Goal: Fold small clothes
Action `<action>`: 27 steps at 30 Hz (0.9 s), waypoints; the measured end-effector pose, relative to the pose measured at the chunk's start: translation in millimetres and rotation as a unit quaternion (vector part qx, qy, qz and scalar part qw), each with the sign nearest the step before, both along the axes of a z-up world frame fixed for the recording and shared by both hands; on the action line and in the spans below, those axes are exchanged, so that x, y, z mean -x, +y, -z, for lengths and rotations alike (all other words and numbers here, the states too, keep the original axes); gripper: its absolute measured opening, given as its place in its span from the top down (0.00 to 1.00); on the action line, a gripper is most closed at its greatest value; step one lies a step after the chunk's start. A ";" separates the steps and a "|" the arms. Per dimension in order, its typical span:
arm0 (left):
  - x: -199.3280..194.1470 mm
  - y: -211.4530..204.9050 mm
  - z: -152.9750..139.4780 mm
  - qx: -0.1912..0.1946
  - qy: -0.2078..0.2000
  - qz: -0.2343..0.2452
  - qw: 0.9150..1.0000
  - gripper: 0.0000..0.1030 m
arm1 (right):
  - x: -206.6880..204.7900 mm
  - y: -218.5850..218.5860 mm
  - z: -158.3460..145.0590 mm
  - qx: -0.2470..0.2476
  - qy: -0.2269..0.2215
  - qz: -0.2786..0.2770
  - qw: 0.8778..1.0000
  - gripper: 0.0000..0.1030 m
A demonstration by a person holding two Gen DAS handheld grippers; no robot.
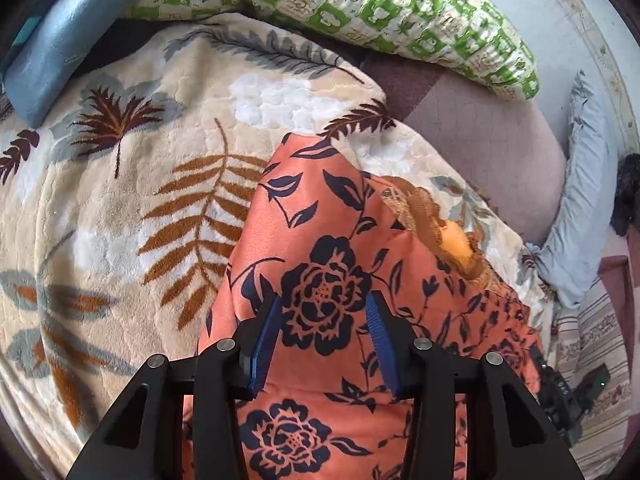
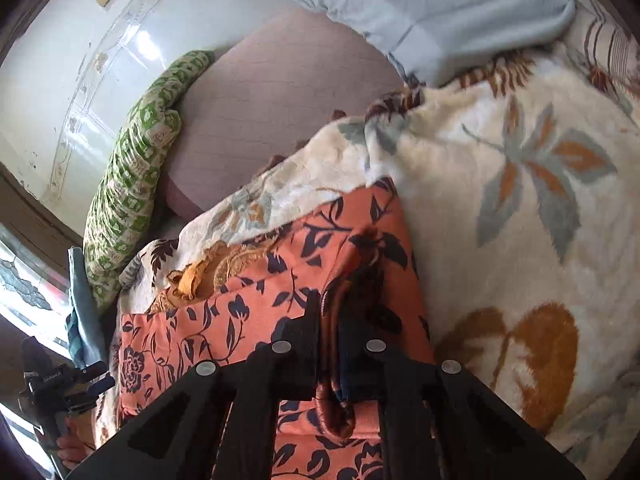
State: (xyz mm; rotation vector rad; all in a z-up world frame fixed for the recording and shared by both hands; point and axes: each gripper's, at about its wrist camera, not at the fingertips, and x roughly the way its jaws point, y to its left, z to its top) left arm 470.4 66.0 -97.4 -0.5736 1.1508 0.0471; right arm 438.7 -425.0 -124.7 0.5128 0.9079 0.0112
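Observation:
An orange garment with a navy flower print (image 1: 320, 240) lies on a cream leaf-patterned blanket (image 1: 120, 200). A yellow-orange lace trim (image 1: 448, 236) shows at its right edge. My left gripper (image 1: 324, 312) is open, its blue pads either side of a printed flower, just above the cloth. In the right wrist view the same garment (image 2: 224, 320) lies folded over. My right gripper (image 2: 334, 312) is shut on a bunched fold of the garment's edge, which runs up between its fingers. The left gripper (image 2: 60, 388) shows at the lower left of that view.
A green-and-white checked pillow (image 1: 380, 8) and a blue cushion (image 1: 68, 32) lie at the back. A mauve mattress (image 2: 280, 112) is bare beyond the blanket, with a light blue cloth (image 2: 440, 8) on it. A white tiled wall (image 2: 80, 60) is behind.

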 end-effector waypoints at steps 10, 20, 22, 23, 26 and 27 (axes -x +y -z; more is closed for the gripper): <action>33.6 11.6 1.9 -0.004 0.009 0.050 0.999 0.63 | 42.2 -11.9 -12.6 0.022 0.027 -0.007 0.999 0.74; 165.4 72.8 -12.6 0.024 0.031 0.084 0.996 0.56 | 185.9 -25.0 -19.5 -0.019 0.074 -0.009 0.997 0.53; 189.3 82.0 -16.2 0.038 0.029 0.093 0.995 0.54 | 211.8 -24.3 -17.0 -0.026 0.084 -0.013 0.996 0.53; 199.1 88.4 -18.6 0.042 0.028 0.098 0.994 0.54 | 224.6 -23.7 -15.9 -0.029 0.087 -0.014 0.996 0.53; 223.6 93.7 -22.8 0.036 0.029 0.124 0.991 0.52 | 254.5 -20.2 -11.7 -0.024 0.105 -0.024 0.994 0.48; 231.6 95.2 -24.4 0.034 0.028 0.130 0.991 0.51 | 262.9 -18.8 -10.0 -0.021 0.109 -0.030 0.993 0.48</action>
